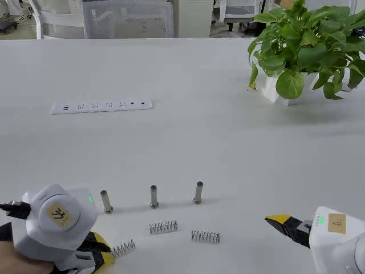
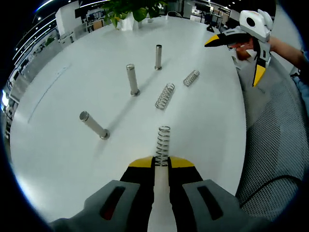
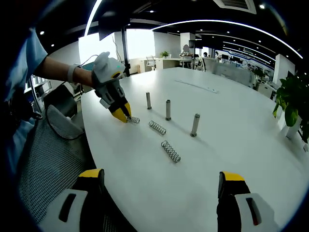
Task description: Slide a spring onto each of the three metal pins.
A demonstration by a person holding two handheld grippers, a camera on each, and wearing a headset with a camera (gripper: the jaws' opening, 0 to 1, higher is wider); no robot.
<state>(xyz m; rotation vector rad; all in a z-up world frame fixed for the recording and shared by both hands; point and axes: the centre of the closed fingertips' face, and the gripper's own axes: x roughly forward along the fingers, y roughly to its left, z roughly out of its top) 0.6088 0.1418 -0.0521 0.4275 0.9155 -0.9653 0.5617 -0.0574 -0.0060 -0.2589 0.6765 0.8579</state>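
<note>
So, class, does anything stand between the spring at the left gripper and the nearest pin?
Nothing visible does. The left gripper holds the spring by one end, and bare table lies between it and the nearest pin.

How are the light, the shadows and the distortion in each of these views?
Head view: soft even light, faint shadows beside the pins, straight lines. Left gripper view: fisheye curves the table edge; the spring at the left tongs is sharp. Right gripper view: ceiling lights bow and glare.
</note>
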